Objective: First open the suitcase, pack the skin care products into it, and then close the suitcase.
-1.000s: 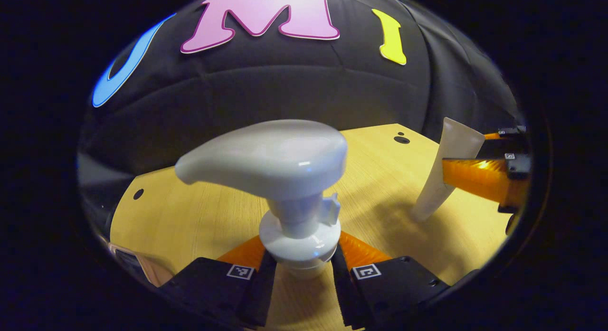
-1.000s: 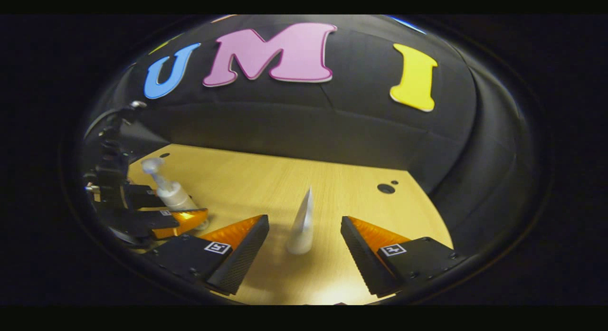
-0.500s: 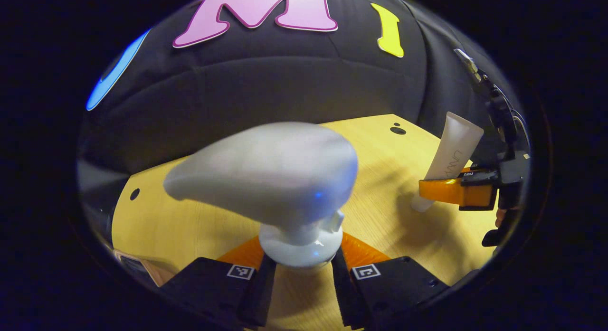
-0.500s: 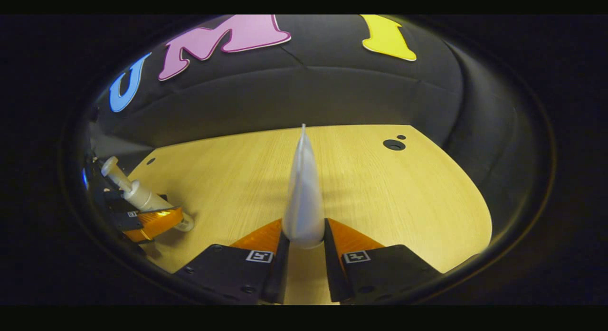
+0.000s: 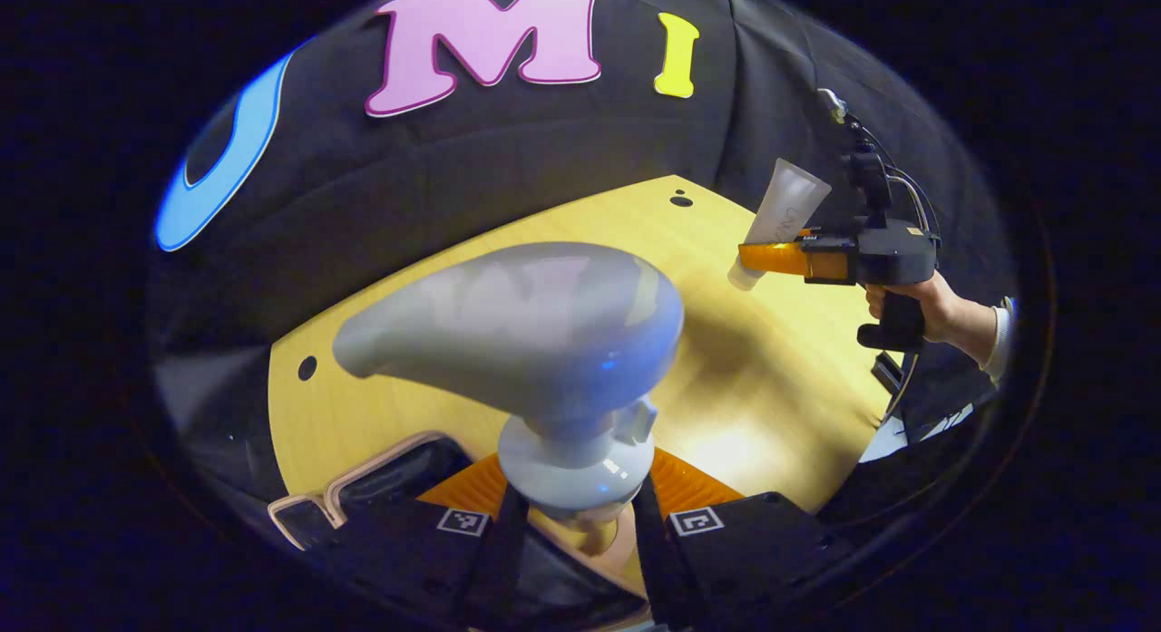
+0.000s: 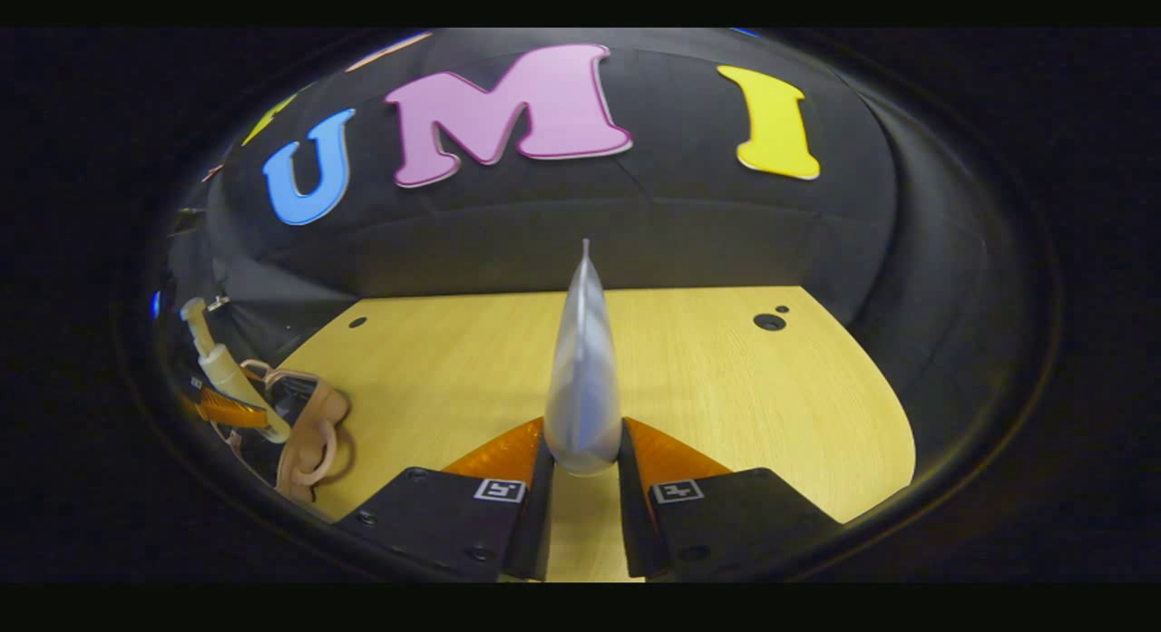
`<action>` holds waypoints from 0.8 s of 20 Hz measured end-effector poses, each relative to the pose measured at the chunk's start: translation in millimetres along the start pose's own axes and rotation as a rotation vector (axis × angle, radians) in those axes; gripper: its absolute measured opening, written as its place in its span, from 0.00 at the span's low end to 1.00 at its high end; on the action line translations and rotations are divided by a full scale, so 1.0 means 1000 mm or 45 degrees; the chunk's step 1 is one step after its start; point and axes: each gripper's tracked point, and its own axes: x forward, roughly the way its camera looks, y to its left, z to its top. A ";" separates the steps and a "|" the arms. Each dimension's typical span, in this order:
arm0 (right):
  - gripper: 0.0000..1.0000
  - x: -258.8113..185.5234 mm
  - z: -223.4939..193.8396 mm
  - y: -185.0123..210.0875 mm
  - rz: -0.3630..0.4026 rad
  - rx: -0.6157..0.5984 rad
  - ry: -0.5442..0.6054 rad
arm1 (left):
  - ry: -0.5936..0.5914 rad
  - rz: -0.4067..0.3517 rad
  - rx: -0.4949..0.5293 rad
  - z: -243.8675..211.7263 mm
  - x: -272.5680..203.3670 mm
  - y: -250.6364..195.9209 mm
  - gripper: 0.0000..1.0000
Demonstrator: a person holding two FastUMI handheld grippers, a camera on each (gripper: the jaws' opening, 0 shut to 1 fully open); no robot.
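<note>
Both jaws of the left gripper (image 5: 573, 523) are pressed against the neck of the white pump bottle (image 5: 544, 342), held above the near edge of the wooden table (image 5: 771, 387), with the open suitcase (image 5: 381, 473) just below and to its left. Both jaws of the right gripper (image 6: 583, 510) pinch the lower end of the white tube (image 6: 582, 378), upright above the table. A hand (image 5: 939, 310) holds that gripper.
</note>
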 end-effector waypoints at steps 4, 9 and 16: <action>0.35 -0.035 0.009 0.081 0.127 -0.045 -0.026 | 0.358 0.044 -0.229 -0.115 -0.048 0.062 0.59; 0.35 -0.056 0.006 0.156 0.269 -0.036 -0.006 | 0.808 0.008 -0.436 -0.207 -0.022 0.072 0.57; 0.35 -0.083 -0.051 0.239 0.363 0.010 0.232 | 0.848 -0.010 -0.707 -0.216 0.028 0.058 0.58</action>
